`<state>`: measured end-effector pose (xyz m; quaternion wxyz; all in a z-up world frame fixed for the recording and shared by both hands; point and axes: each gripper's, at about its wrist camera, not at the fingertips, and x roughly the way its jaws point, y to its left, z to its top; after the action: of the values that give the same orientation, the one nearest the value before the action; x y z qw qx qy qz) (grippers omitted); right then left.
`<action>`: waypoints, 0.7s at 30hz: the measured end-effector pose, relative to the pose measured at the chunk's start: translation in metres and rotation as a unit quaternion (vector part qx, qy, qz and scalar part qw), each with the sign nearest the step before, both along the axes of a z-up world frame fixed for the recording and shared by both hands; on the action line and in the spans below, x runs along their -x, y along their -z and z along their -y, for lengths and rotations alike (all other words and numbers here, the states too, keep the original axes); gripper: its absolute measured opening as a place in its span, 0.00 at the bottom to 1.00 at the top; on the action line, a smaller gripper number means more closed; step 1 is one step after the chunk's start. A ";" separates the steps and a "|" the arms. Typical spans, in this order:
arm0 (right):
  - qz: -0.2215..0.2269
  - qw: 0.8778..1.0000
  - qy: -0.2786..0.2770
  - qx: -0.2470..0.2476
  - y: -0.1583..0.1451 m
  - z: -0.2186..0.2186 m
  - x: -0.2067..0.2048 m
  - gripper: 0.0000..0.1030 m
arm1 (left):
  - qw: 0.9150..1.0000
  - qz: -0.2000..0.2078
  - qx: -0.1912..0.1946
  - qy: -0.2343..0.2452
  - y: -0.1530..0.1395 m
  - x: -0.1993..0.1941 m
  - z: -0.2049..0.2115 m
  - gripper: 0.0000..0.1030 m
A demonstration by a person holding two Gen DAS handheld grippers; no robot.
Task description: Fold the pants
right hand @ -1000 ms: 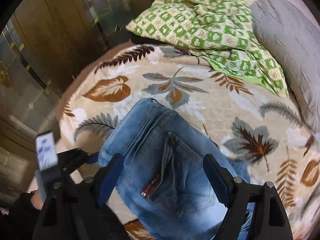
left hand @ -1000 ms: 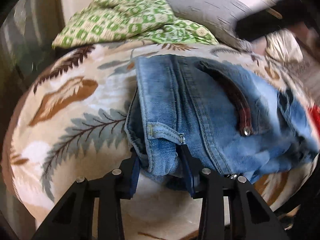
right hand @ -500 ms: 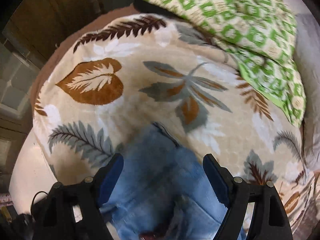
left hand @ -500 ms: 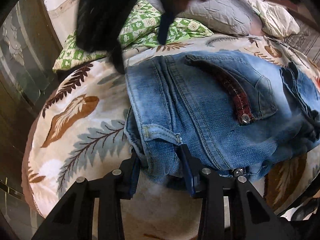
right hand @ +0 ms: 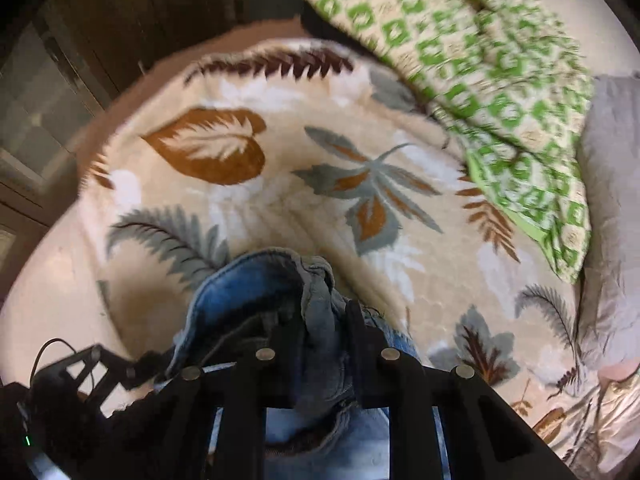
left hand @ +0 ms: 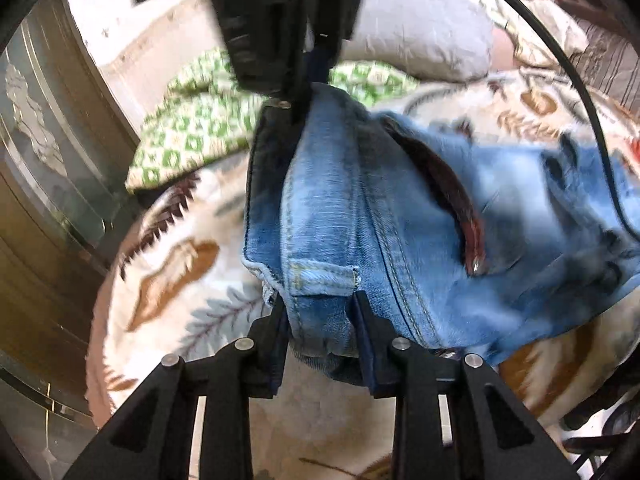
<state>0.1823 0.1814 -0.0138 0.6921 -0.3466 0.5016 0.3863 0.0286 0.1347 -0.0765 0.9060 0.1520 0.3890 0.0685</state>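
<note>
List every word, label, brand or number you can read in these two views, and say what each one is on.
None: no readable text in either view.
The jeans show stitching, a belt loop and a pocket rivet, but no legible label or brand.
The leaf-print blanket and the green patterned cloth carry patterns only.
The right gripper has a small green light on its body, no writing visible.

Jeans (left hand: pixel 400 220) far end blurred, cut off; perhaps a cable (left hand: pixel 592 92) crosses
</note>
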 end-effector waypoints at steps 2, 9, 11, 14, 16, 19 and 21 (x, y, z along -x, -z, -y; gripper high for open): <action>0.003 0.999 0.004 -0.032 -0.022 0.029 0.005 0.18 | 1.000 0.018 0.002 0.015 -0.019 0.010 0.014 0.30; 0.013 0.989 0.052 -0.136 -0.070 0.154 0.003 0.17 | 0.991 0.068 0.037 0.111 -0.071 0.033 0.091 0.29; 0.016 0.985 0.080 -0.155 -0.072 0.198 -0.002 0.16 | 0.985 0.065 0.050 0.155 -0.076 0.032 0.123 0.27; 0.005 0.975 0.136 -0.175 -0.059 0.272 -0.008 0.15 | 0.973 0.035 0.068 0.216 -0.067 0.021 0.173 0.23; -0.010 0.968 0.175 -0.180 -0.039 0.317 -0.014 0.15 | 0.965 0.004 0.072 0.253 -0.048 0.011 0.206 0.22; -0.040 0.957 0.229 -0.172 0.007 0.368 -0.021 0.15 | 0.953 -0.058 0.085 0.287 -0.011 -0.005 0.242 0.21; -0.069 0.949 0.262 -0.162 0.046 0.390 -0.027 0.15 | 0.946 -0.100 0.088 0.295 0.017 -0.018 0.256 0.21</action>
<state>0.2097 -0.2091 -0.0600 0.7796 -0.0587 0.5516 0.2907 0.0466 -0.1209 -0.0934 0.8517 0.1857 0.4201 -0.2522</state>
